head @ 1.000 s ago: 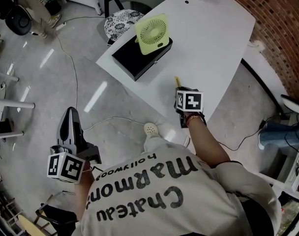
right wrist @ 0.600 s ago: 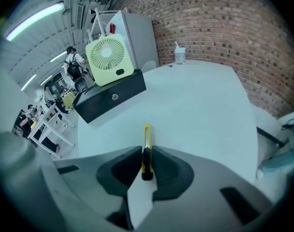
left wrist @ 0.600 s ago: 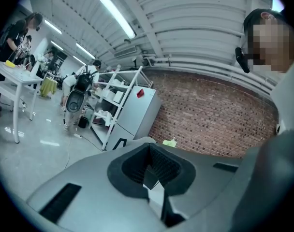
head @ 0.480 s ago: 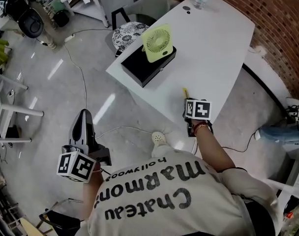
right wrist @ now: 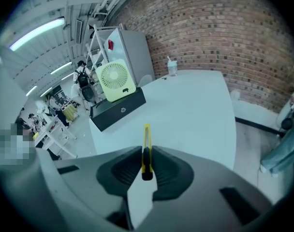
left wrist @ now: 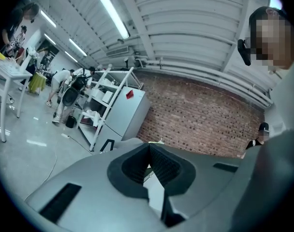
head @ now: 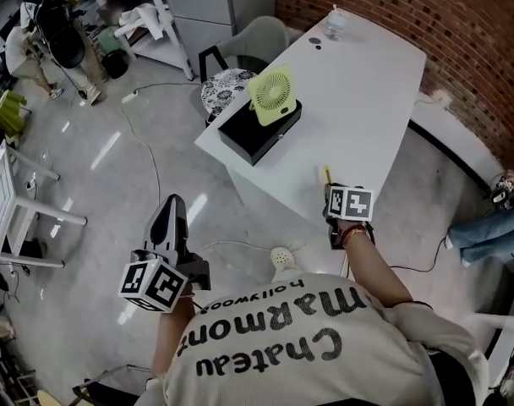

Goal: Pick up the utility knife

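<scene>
Knife (head: 327,174), slim yellow strip w/ black end, stuck out of right gripper (head: 330,189) over smooth white table (head: 384,83) edge; shirt (head: 265,337) read "Chateau Marmont Hollywood". Left gripper (left wrist: 148,159): ribbed pads met, empty. Right gripper view: jaws clamped knife above table; round-grilled green fan (right wrist: 115,81) on black box (right wrist: 119,111).

We count two grippers, left (left wrist: 148,147) and right (right wrist: 146,151), one utility knife (head: 326,175), one fan (head: 271,94), one black box (head: 257,139), one cup (head: 335,23), one counter (head: 363,91).
</scene>
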The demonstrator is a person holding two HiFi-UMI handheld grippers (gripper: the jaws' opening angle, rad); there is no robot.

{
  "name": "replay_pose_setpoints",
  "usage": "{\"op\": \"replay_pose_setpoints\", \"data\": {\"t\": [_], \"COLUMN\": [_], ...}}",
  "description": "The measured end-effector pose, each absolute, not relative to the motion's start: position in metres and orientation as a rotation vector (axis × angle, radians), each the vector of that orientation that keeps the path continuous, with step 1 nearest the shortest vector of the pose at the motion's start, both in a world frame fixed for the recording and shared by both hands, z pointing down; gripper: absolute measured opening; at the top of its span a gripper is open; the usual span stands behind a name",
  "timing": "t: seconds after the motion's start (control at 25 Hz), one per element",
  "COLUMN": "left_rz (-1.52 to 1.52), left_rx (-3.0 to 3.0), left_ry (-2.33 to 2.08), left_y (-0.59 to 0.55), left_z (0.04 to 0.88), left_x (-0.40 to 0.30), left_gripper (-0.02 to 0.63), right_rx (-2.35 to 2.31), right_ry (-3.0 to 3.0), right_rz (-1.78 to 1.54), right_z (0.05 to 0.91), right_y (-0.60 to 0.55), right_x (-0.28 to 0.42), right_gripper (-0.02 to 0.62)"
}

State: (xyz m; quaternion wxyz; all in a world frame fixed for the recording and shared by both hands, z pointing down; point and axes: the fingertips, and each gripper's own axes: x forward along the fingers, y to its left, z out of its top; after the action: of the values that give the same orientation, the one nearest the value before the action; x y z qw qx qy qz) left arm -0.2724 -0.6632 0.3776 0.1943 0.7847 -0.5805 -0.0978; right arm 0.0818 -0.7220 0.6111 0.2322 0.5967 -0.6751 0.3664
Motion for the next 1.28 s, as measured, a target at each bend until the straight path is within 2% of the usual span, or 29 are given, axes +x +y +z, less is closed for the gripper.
{"op": "replay_pose_setpoints", "data": {"t": [1.28], "left_rz": [-0.326], "left_rx": [2.364], "left_ry": [-1.452], "left_y": [-0.556], "left_z": [0.345], "left_x": [-0.244], "left_gripper": [0.0], "right_rx": [1.755], "right_ry": [-2.242], "right_rz": [0.779], "right_z": [0.447], "right_y": [-0.62], "right_x": [0.044], "right_gripper": [0.064]}}
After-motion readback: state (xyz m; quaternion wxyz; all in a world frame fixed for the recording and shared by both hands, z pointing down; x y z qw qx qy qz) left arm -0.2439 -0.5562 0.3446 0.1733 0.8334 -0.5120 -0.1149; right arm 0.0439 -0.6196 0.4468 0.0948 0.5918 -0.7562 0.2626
